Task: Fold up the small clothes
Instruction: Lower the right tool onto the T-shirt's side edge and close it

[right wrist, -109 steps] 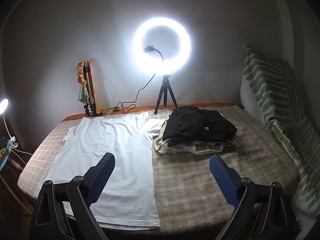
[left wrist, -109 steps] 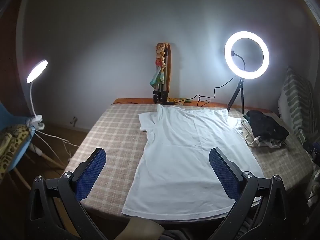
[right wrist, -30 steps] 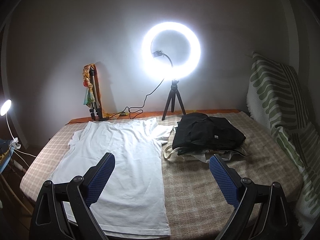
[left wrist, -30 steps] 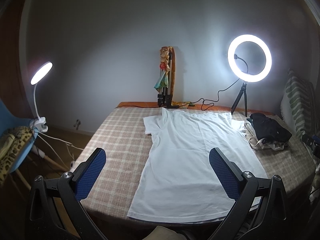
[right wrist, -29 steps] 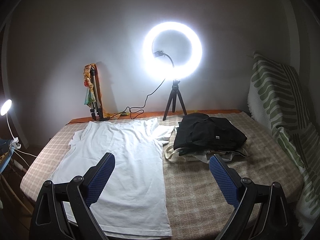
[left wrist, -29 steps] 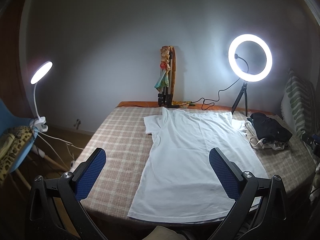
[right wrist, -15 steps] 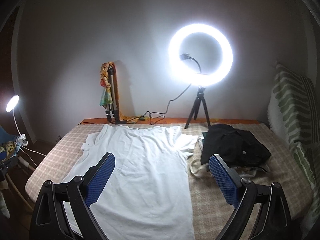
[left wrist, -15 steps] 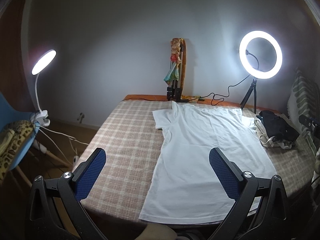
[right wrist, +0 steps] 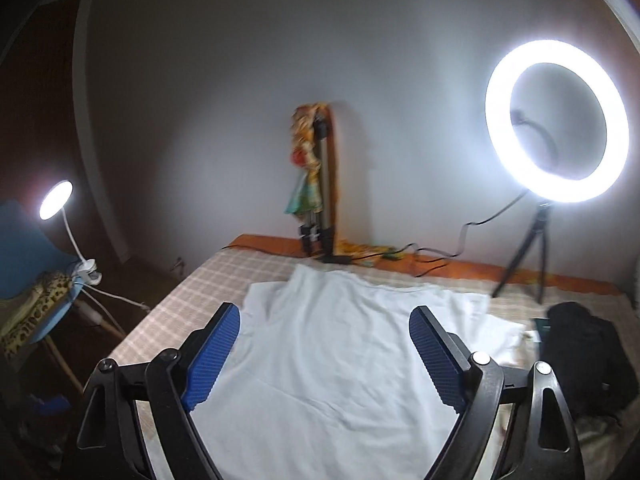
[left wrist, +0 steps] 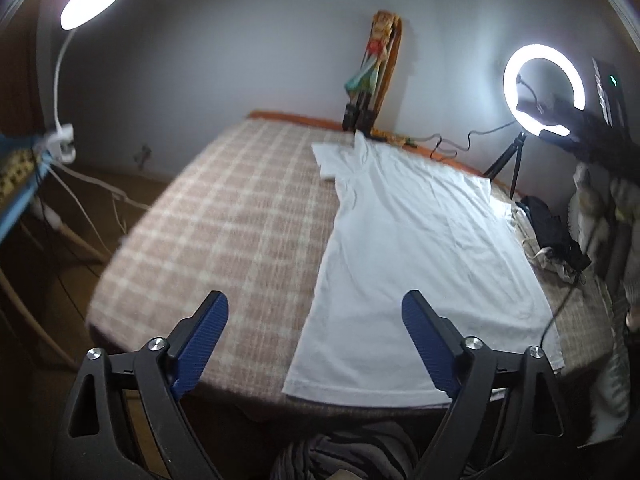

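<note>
A white T-shirt point(left wrist: 416, 248) lies flat on the checked bed cover point(left wrist: 224, 232), collar toward the wall. It also shows in the right wrist view point(right wrist: 340, 356). My left gripper point(left wrist: 314, 336) is open and empty, above the bed's near edge by the shirt's lower left hem. My right gripper point(right wrist: 324, 356) is open and empty, over the shirt's middle. The right gripper shows as a dark shape point(left wrist: 592, 120) at the right of the left wrist view.
A pile of dark clothes point(right wrist: 584, 356) lies right of the shirt. A ring light on a tripod point(right wrist: 556, 120) stands at the back right. A folded tripod point(right wrist: 320, 200) leans on the wall. A clip lamp point(left wrist: 92, 0) and cables hang off the bed's left side.
Both grippers have moved left and closer to the bed. The right gripper has come over the shirt. Both stay open.
</note>
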`<state>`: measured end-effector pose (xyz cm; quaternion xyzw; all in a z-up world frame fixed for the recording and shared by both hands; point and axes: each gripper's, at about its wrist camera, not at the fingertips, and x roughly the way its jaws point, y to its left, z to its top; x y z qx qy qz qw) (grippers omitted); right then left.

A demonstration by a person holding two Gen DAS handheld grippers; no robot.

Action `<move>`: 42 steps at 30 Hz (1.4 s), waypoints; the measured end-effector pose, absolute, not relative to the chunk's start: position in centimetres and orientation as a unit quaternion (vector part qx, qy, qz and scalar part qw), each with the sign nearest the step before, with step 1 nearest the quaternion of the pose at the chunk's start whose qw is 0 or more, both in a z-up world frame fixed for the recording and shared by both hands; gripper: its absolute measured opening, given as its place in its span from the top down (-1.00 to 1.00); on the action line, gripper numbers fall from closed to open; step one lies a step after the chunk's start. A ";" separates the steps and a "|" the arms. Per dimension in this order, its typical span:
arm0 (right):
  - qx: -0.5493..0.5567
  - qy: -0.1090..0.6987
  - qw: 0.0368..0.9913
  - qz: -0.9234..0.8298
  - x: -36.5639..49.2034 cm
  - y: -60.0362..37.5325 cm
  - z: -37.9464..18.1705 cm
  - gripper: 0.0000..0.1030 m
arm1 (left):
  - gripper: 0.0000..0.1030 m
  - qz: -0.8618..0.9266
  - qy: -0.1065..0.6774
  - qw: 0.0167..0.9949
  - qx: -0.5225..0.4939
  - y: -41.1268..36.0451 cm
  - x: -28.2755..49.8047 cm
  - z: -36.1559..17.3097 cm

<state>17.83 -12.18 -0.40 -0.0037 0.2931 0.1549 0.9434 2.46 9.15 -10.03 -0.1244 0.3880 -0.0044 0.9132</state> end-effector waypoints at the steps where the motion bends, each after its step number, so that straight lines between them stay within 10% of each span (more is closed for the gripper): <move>1: 0.003 0.306 0.937 0.166 19.1 -11.4 -0.8 -0.71 | -0.60 -0.012 0.398 0.907 -0.134 9.2 2.7 -11.0; 30: -0.025 0.543 0.823 0.167 43.3 9.7 -19.7 -0.37 | 0.08 -0.070 0.449 0.877 -0.159 9.3 5.3 -19.0; 37: -0.082 0.550 0.819 0.141 44.0 11.7 -20.9 -0.33 | 0.71 -0.081 0.449 0.869 -0.190 10.0 5.1 -19.5; 42: -0.103 0.555 0.816 0.125 44.1 11.9 -21.5 0.11 | 0.88 -0.091 0.445 0.866 -0.211 10.2 5.1 -19.6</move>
